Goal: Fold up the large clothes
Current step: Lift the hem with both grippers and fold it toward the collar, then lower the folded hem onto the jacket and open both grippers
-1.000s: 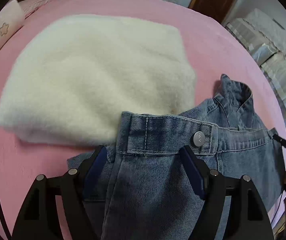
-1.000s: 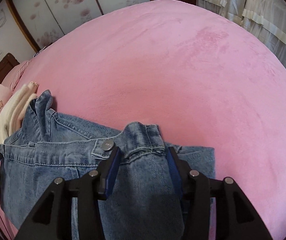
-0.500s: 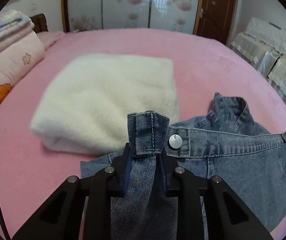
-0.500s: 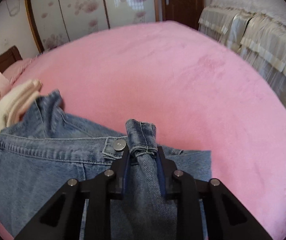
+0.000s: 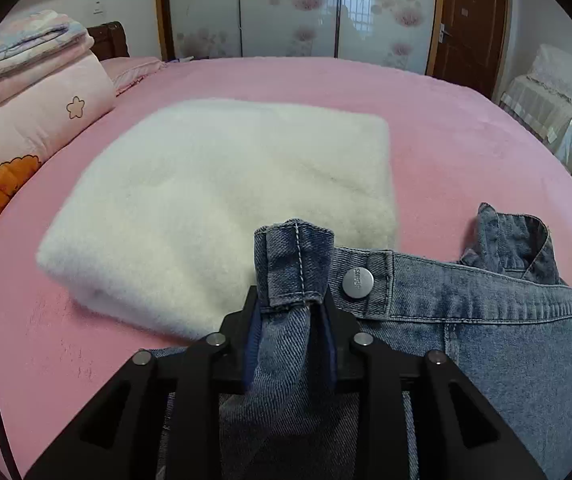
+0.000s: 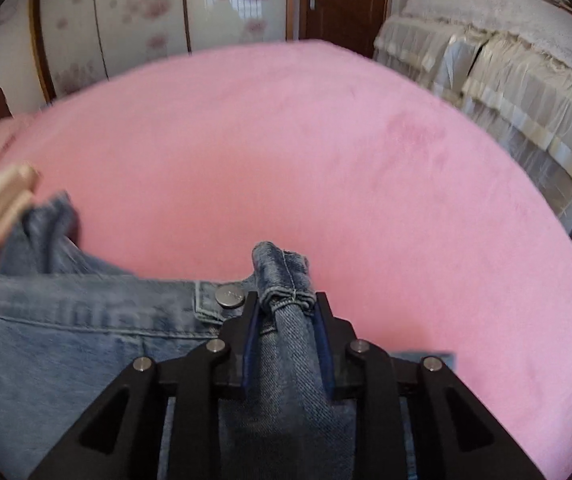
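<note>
A blue denim garment (image 5: 486, 344) with metal snap buttons lies on the pink bed (image 5: 446, 128). My left gripper (image 5: 292, 308) is shut on a bunched fold of its hem band, lifted a little off the bed, next to a silver button (image 5: 358, 282). My right gripper (image 6: 286, 308) is shut on another bunched part of the same denim garment (image 6: 65, 344) by a second button (image 6: 229, 297). The garment's collar (image 5: 514, 240) sticks up at the right in the left wrist view.
A folded white fluffy garment (image 5: 225, 200) lies on the bed just beyond the left gripper. Folded pink quilts (image 5: 25, 120) are stacked at the left. A second bed with cream covers (image 6: 506, 80) stands to the right. Wardrobe doors (image 5: 286, 8) line the far wall.
Both grippers closed on the denim hem, which was between open jaws a second ago. Both have since lifted and tilted up, showing more of the room.
</note>
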